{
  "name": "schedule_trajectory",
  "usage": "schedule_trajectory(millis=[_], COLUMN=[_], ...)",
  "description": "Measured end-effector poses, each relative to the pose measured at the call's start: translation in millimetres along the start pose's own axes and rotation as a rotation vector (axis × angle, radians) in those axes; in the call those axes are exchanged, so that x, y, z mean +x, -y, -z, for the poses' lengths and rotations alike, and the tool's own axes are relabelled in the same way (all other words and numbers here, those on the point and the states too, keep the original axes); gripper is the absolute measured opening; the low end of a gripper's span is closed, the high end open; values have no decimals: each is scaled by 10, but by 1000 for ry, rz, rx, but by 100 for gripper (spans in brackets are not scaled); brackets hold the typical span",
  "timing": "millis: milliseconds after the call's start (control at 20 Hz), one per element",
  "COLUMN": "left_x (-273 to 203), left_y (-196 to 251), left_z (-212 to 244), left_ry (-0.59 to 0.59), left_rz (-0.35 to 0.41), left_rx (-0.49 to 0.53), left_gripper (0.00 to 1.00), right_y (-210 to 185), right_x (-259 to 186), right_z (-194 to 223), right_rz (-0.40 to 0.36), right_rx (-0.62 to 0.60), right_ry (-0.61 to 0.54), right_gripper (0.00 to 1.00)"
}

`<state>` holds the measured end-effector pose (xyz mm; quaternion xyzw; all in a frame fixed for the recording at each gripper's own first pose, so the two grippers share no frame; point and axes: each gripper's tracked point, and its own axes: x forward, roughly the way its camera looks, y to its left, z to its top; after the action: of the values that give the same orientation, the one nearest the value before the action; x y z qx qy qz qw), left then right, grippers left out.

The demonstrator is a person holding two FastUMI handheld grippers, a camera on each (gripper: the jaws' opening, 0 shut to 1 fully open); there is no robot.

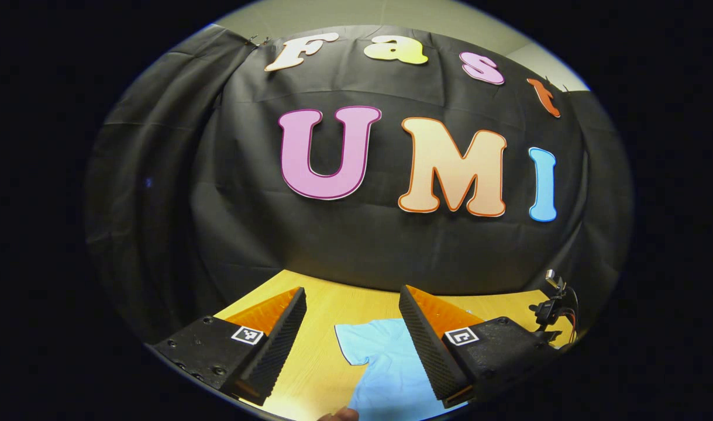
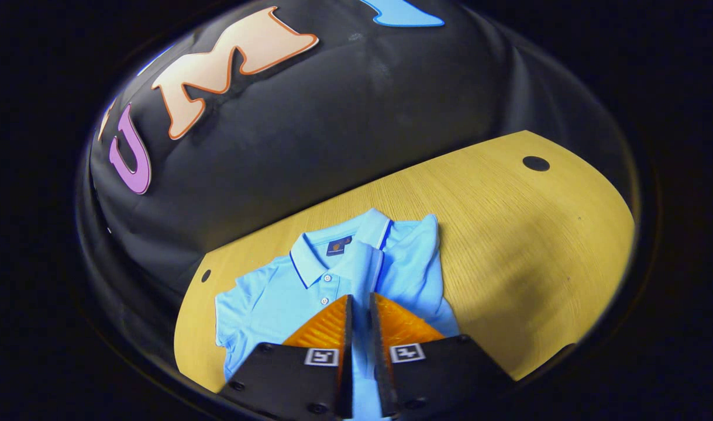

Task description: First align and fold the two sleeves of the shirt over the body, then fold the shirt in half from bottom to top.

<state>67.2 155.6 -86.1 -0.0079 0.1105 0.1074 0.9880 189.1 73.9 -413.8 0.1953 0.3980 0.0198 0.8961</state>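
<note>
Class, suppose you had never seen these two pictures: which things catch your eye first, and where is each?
A light blue polo shirt lies on the yellow wooden table, one sleeve folded over its body. The right gripper is nearly closed on a fold of it at the bottom of the right gripper view. In the left gripper view, the left gripper hangs open above the shirt's spread sleeve.

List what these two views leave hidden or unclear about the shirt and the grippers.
- Shirt hem: right gripper view, behind the right gripper and cut off by the lower edge.
- Fabric held or not: the nearly closed jaws hide any pinch.
- Shirt's far side: left gripper view, behind the left gripper and its right finger.
- Dark device at the table's edge: too small to identify.
</note>
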Motion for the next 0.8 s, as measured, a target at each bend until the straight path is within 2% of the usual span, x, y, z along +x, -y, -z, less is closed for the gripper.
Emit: schedule_trajectory(millis=[150, 250, 450, 500, 550, 700, 750, 800], left_x=[76, 125, 381, 457, 531, 773, 859, 929], left_y=[24, 46, 168, 178, 189, 243, 260, 269], left_z=[76, 131, 340, 386, 453, 698, 795, 898], left_ry=[-15, -26, -67, -77, -91, -143, -164, -186], left_rz=[8, 15, 39, 41, 42, 56, 60, 60], left_rx=[-13, -27, -42, -47, -50, -70, -70, -67], left_gripper=[96, 96, 95, 95, 95, 95, 95, 95], right_y=[-11, -27, 22, 49, 91, 254, 304, 363], right_x=[-143, -321, -775, -912, -1043, -1377, -1458, -1543], right_z=[-181, -281, -344, -327, -294, -166, -87, -9], right_rz=[-13, -23, -31, -30, -28, 2, 9, 15], right_rx=[-45, -79, -174, -189, -207, -238, -248, -258], right_ry=[57, 83, 121, 130, 139, 150, 143, 135], right_gripper=[86, 96, 98, 93, 98, 98, 93, 98])
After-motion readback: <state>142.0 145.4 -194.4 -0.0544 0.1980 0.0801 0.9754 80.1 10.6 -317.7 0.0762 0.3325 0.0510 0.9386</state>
